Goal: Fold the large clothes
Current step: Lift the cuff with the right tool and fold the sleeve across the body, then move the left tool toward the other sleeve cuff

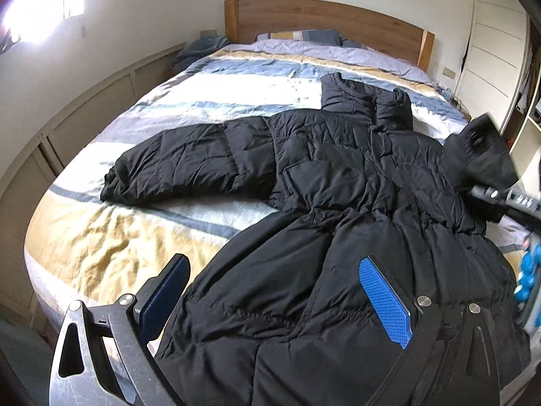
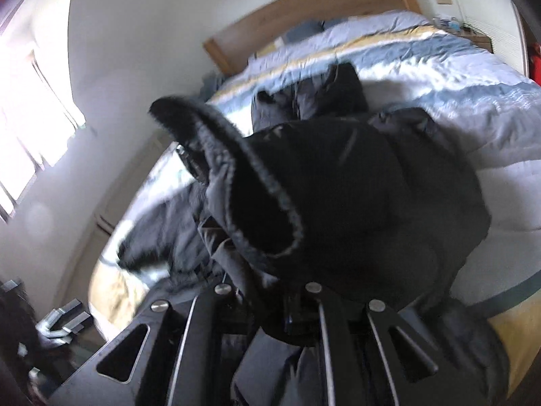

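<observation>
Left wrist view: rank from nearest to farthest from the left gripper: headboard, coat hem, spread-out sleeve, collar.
1. Coat hem: lies between the open fingers of the left gripper, bottom of frame.
2. Spread-out sleeve: lies out to the left on the bed, mid-frame.
3. Collar: past the coat's body, toward the right.
4. Headboard: far end of the bed, at the wall.

We find a puffer coat (image 1: 338,176) spread across the near half of the bed (image 1: 111,247), collar toward the headboard (image 1: 324,23), one sleeve (image 1: 169,169) reaching toward the bed's left edge. Pillows (image 1: 304,35) lie against the headboard. Folded bedding (image 1: 199,49) sits off the far left corner, a wardrobe (image 1: 490,47) beyond the right edge.
</observation>
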